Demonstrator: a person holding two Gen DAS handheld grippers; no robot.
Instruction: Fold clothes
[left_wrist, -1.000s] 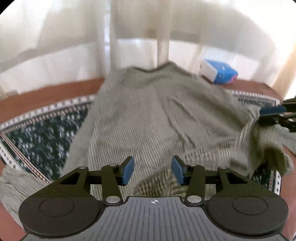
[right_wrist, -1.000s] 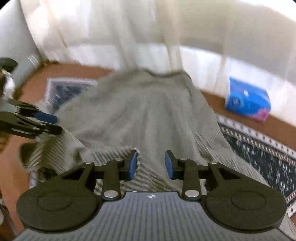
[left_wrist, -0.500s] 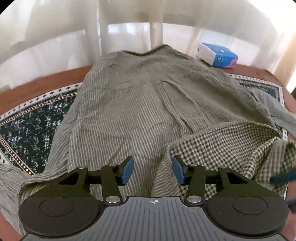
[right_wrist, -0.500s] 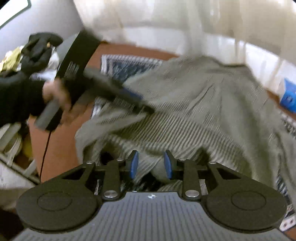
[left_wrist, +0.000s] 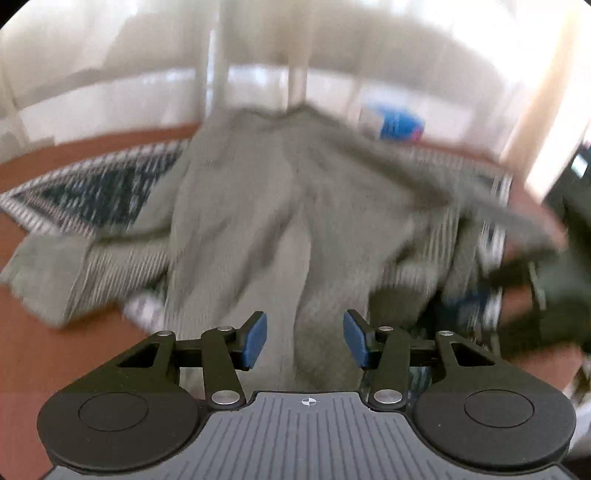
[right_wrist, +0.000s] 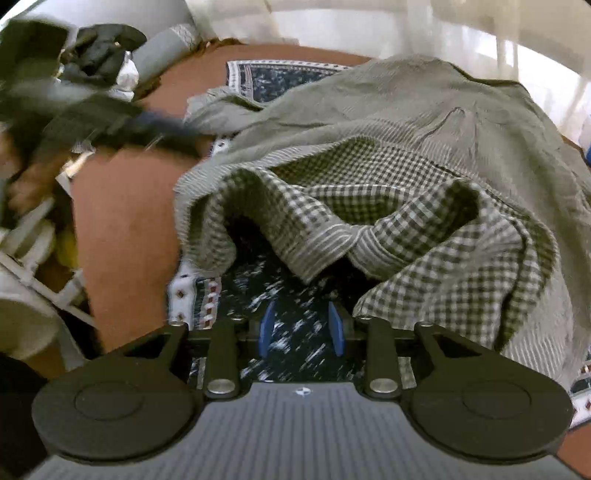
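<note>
A grey-green striped shirt (left_wrist: 295, 206) lies spread over a dark patterned rug (left_wrist: 103, 192) on a brown table (right_wrist: 125, 229). Its near hem (right_wrist: 369, 206) is turned back, showing a checked lining. My left gripper (left_wrist: 304, 341) is open and hangs above the shirt's lower middle, pinching no cloth; this view is motion-blurred. My right gripper (right_wrist: 301, 328) is open over bare rug (right_wrist: 258, 280), just short of the turned-up hem, with nothing between its pads. In the right wrist view the left gripper (right_wrist: 155, 127) shows as a blur at the upper left, held by a dark-gloved hand (right_wrist: 99, 51).
A blue tissue pack (left_wrist: 400, 123) sits at the table's far edge, in front of white curtains (left_wrist: 295, 44). Beyond the table's left edge are a white rack (right_wrist: 40, 236) and piled cloth. A loose sleeve (left_wrist: 48, 269) drapes off the rug at the left.
The left gripper swept sideways, away from the hem, and its view is blurred. The right gripper dropped toward the rug in front of the turned-up hem. The hem lies folded back with its lining up.
</note>
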